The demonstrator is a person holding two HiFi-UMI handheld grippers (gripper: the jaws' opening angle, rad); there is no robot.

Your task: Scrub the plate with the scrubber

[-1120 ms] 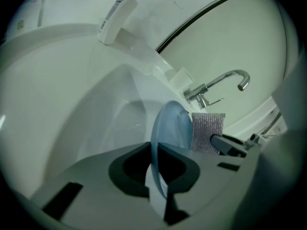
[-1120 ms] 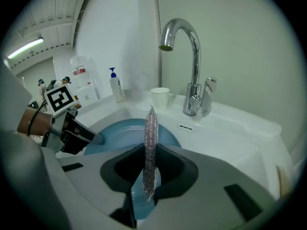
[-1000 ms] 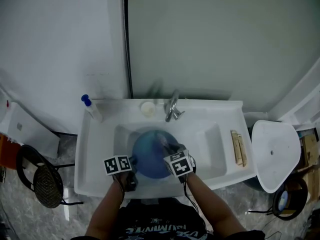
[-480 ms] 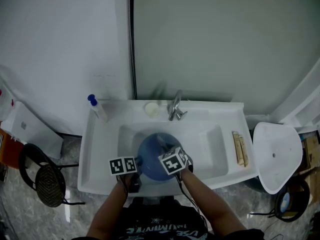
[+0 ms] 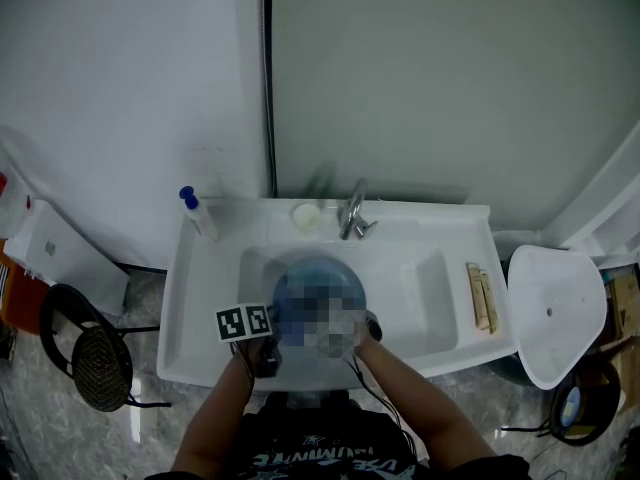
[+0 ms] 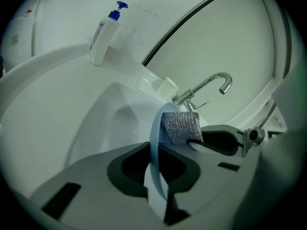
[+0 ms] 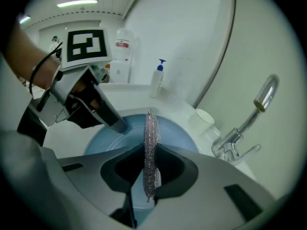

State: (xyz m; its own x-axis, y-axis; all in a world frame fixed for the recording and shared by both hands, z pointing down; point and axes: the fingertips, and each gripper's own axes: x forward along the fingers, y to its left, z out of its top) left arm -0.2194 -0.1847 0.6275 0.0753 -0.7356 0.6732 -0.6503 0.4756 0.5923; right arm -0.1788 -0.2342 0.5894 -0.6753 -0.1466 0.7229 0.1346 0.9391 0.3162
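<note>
- Now clamped tight on the blue plate's (image 6: 154, 140) near edge: left gripper (image 6: 160, 159).
- Squeezed shut on the shiny scrubber (image 7: 150, 128): right gripper (image 7: 149, 159).
- Held over the white sink (image 5: 420, 268), scrubber against plate.

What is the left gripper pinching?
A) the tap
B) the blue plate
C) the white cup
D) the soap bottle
B: the left gripper has its jaws shut on the rim of the blue plate, which shows edge-on between them in the left gripper view.
</note>
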